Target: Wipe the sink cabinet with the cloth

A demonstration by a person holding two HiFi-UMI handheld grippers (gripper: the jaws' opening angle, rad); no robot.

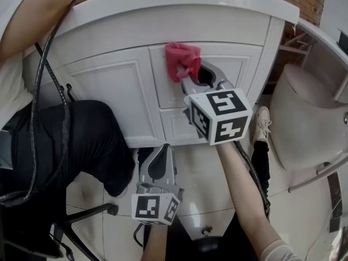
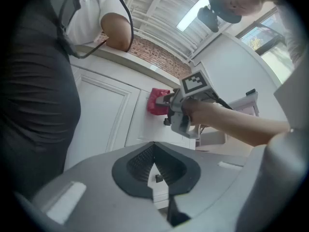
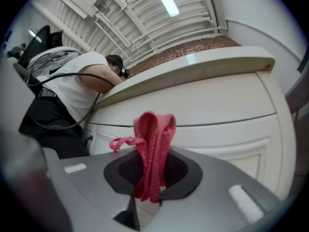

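Observation:
The white sink cabinet [image 1: 114,91] curves across the head view, with panelled doors under a white counter. My right gripper [image 1: 191,79] is shut on a red cloth [image 1: 181,60], which is pressed against the upper panel of the cabinet front. In the right gripper view the red cloth [image 3: 153,149] hangs folded between the closed jaws of my right gripper [image 3: 152,170], just before the sink cabinet [image 3: 212,110]. My left gripper [image 1: 162,165] hangs low near the floor, shut and holding nothing. The left gripper view shows the red cloth [image 2: 157,101] and the sink cabinet [image 2: 101,115].
A person in a white shirt and dark trousers [image 1: 70,140] leans an arm on the counter at the left, with a black cable [image 1: 41,86] hanging down. A white toilet [image 1: 310,118] stands at the right. Pale floor tiles [image 1: 206,184] lie below.

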